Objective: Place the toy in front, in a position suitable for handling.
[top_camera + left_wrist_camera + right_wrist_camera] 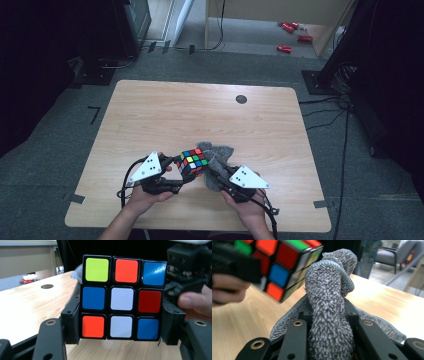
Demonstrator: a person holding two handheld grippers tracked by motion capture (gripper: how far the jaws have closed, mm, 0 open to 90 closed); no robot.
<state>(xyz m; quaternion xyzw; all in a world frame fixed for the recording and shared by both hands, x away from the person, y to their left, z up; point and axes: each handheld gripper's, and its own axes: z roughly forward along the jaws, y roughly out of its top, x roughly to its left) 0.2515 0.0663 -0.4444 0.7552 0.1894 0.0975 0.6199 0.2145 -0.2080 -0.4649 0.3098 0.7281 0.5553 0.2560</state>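
Note:
A scrambled colour cube (192, 161) is held just above the front middle of the wooden table (150, 115), and my left gripper (181, 168) is shut on its sides. In the left gripper view the cube (121, 297) sits squarely between the two black jaws of the left gripper (121, 326). My right gripper (216, 173) is shut on a grey fuzzy cloth (216, 152), bunched up right beside the cube. In the right gripper view the cloth (329, 297) rises between the right gripper's (328, 317) jaws, with the cube (284, 262) at the upper left, close to the cloth.
A small dark round hole (241, 99) sits near the table's far edge. Cables (325, 107) lie on the floor to the right, and red objects (292, 36) lie on the floor beyond the table. The person's hands (245, 210) hold both grippers near the front edge.

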